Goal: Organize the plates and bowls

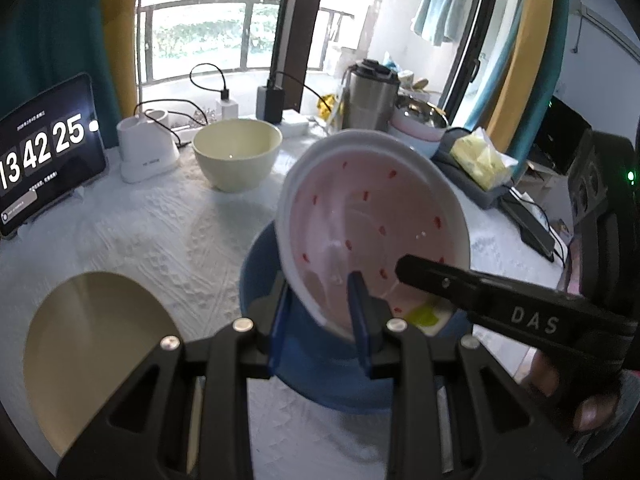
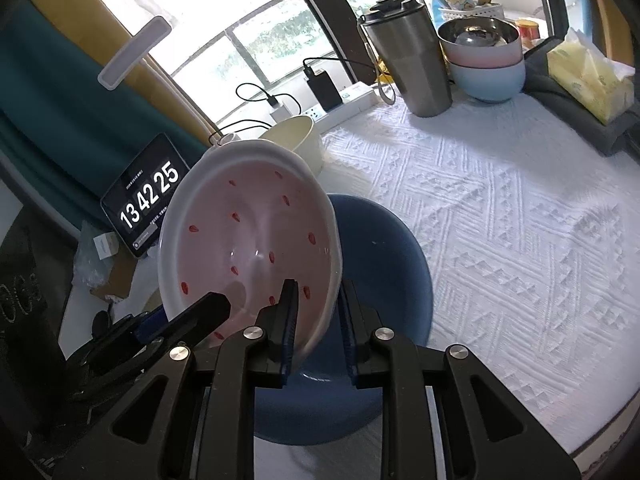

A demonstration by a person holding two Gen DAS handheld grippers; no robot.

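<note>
A pink bowl with red seed marks and a white rim (image 1: 368, 220) (image 2: 248, 232) is held tilted over a blue bowl (image 1: 320, 376) (image 2: 384, 264) on the white cloth. My left gripper (image 1: 320, 320) is shut on the pink bowl's near rim, one finger inside and one outside. My right gripper (image 2: 316, 320) is shut on the opposite rim the same way, and shows as a black finger (image 1: 460, 284) in the left wrist view. A cream bowl (image 1: 236, 152) (image 2: 296, 140) stands behind. A tan plate (image 1: 96, 356) lies at the left.
A tablet clock (image 1: 40, 156) (image 2: 148, 196) leans at the left. A white holder (image 1: 146, 148), chargers and a power strip (image 2: 344, 104), a steel tumbler (image 2: 412, 56), stacked pink and blue bowls (image 2: 486, 64) and a tissue pack (image 2: 588, 76) line the back.
</note>
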